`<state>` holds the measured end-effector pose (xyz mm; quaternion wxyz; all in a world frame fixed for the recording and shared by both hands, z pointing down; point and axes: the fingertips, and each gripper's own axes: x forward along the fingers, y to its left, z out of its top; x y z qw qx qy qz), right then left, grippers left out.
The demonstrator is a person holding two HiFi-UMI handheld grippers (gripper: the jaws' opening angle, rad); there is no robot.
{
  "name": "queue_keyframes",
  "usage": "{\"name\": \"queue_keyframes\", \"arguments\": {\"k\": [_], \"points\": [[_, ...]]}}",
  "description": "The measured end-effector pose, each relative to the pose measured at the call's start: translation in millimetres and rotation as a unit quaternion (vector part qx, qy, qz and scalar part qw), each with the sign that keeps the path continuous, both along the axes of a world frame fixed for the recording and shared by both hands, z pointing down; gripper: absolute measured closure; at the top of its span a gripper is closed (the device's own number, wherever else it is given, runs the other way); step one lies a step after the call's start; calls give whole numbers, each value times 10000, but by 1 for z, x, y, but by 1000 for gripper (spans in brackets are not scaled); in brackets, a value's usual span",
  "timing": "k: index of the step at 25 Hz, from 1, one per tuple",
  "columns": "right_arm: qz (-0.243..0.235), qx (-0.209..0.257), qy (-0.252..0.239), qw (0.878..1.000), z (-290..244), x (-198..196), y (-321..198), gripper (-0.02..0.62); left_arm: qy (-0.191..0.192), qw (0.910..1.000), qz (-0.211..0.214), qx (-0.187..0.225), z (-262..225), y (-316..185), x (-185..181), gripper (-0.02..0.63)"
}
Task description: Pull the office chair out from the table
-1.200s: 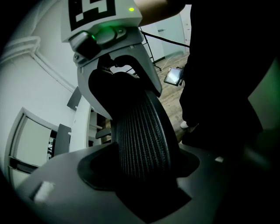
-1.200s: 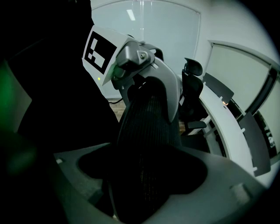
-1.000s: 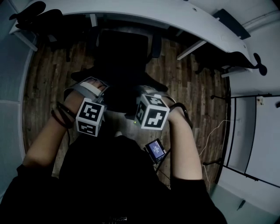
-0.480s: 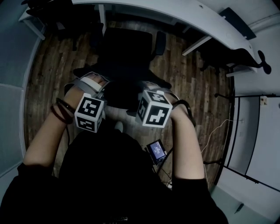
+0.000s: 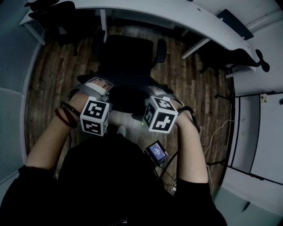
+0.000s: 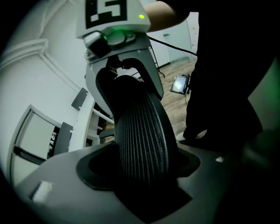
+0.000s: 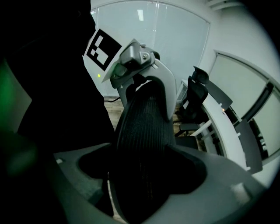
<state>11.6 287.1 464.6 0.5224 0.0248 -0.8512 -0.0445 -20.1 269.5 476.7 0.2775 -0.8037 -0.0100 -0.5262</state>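
Holding the office chair [image 5: 126,57] by its mesh backrest [image 6: 141,127], we keep our right gripper [image 7: 141,175] clamped on it, our left gripper [image 6: 144,173] jaws opening with it between them.

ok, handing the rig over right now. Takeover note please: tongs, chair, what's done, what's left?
Left tongs: closed on the top edge of the mesh backrest.
Right tongs: closed on the same edge, beside the left.
Office chair: seat shows clear of the white curved table, close to its edge.
Done: both grips on, seat out from under.
Left: probably pull a little farther, then release.
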Motion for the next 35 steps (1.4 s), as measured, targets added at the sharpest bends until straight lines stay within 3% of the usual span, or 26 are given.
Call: {"name": "queue_keyframes", "arguments": {"k": [3, 5, 7, 8, 9, 10, 11, 12, 14, 15, 16, 17, 19, 20, 24, 26, 29, 31, 35], "points": [[350, 80, -168, 9992, -16, -1, 7, 218, 573, 9973, -204, -401, -24, 12, -7, 255], [560, 29, -643, 9964, -44, -4, 16, 218, 982, 9927, -331, -622, -49, 16, -16, 270], [821, 144, -1365, 9871, -78, -5, 20, 218, 1617, 9818, -508, -850, -81, 18, -23, 334], [1054, 290, -1801, 9776, -98, -4, 15, 221, 2127, 9696, -659, -1014, -101, 18, -24, 396], [1393, 465, -2284, 9624, -118, -1, 7, 264, 2748, 9501, -861, -1200, -124, 17, -24, 465], [1803, 628, -2772, 9416, -138, 2, -2, 404, 3435, 9221, -1121, -1386, -148, 12, -24, 513], [2208, 773, -3204, 9179, -155, 6, -12, 537, 4116, 8860, -1456, -1564, -170, 4, -25, 560], [2557, 919, -3559, 8941, -169, 9, -19, 594, 4721, 8443, -1846, -1740, -188, -6, -28, 600], [3133, 1184, -4067, 8499, -186, 16, -28, 594, 5612, 7616, -2492, -2070, -209, -21, -37, 600], [3404, 1225, -4251, 8297, -189, 20, -30, 594, 5903, 7294, -2667, -2201, -213, -25, -41, 600], [3648, 1184, -4415, 8112, -190, 23, -32, 594, 6089, 7073, -2771, -2285, -215, -26, -44, 600], [3840, 1096, -4571, 7947, -190, 25, -33, 595, 6181, 6951, -2847, -2318, -216, -26, -46, 600], [4055, 982, -4791, 7722, -192, 23, -34, 594, 6192, 6882, -2980, -2328, -213, -25, -53, 600], [4098, 987, -4831, 7674, -193, 22, -33, 594, 6169, 6872, -3034, -2349, -211, -26, -55, 600], [4081, 1070, -4791, 7698, -197, 15, -30, 594, 6072, 6876, -3171, -2408, -205, -26, -62, 600], [4059, 1126, -4721, 7744, -198, 11, -31, 594, 5982, 6990, -3151, -2330, -204, -25, -64, 600], [4026, 1171, -4620, 7815, -198, 5, -30, 595, 5804, 7280, -2977, -2111, -202, -20, -64, 600], [3980, 1158, -4599, 7852, -198, -1, -30, 595, 5705, 7421, -2863, -2045, -201, -17, -63, 600], [3899, 1144, -4534, 7933, -194, -8, -28, 594, 5604, 7521, -2757, -2103, -195, -12, -58, 600]]}}
